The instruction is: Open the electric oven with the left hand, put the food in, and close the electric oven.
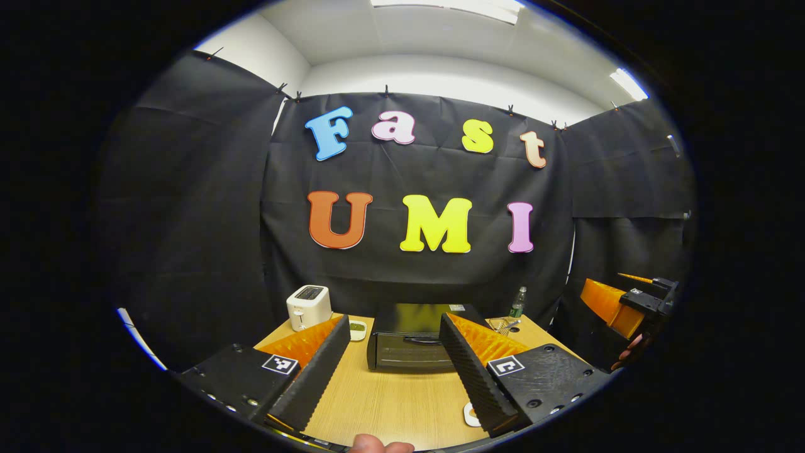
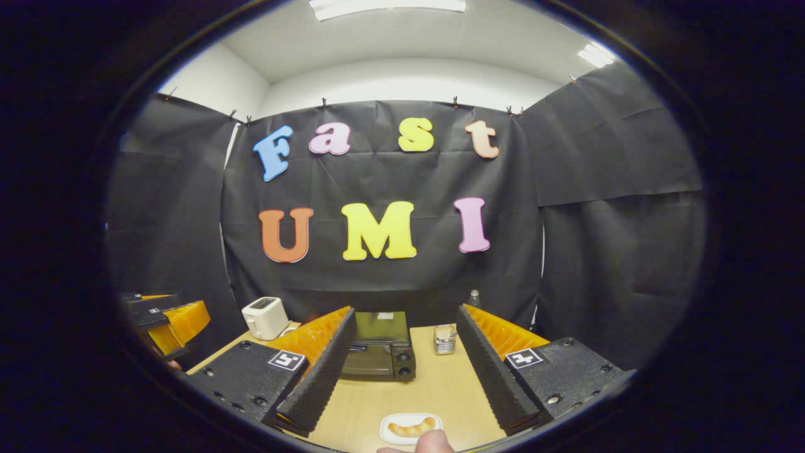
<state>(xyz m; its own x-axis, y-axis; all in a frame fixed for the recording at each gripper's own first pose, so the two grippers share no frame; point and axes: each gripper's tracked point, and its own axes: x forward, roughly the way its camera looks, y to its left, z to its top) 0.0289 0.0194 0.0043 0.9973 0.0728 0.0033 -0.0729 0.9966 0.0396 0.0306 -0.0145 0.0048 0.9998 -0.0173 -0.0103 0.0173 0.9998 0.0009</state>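
A: Logging left to right, left gripper view first. What is standing on the table?

B: A white toaster is sitting at the far left corner. Just right of it a small white dish is holding something green. The black electric oven is sitting mid-table with its door shut, handle facing us. Past it a wire rack and a bottle are standing at the far right. A bit of white plate is peeking out beside the near right finger.

A: And the left gripper?

B: Its fingers are spreading wide, nothing between them, hovering over the table short of the oven. A fingertip is showing at the bottom edge. The right gripper is hanging off the table's right side, a hand behind it; its jaw gap I cannot tell from here.

A: Right gripper view?

B: The left gripper is hovering at the far left. Then the toaster, the oven, door closed, and a small wire basket; its contents I cannot make out. The bottle is standing behind.

A: The food?

B: A white plate is lying on the near table edge, carrying a golden, elongated piece of food. The right gripper is holding wide open above it, gripping nothing.
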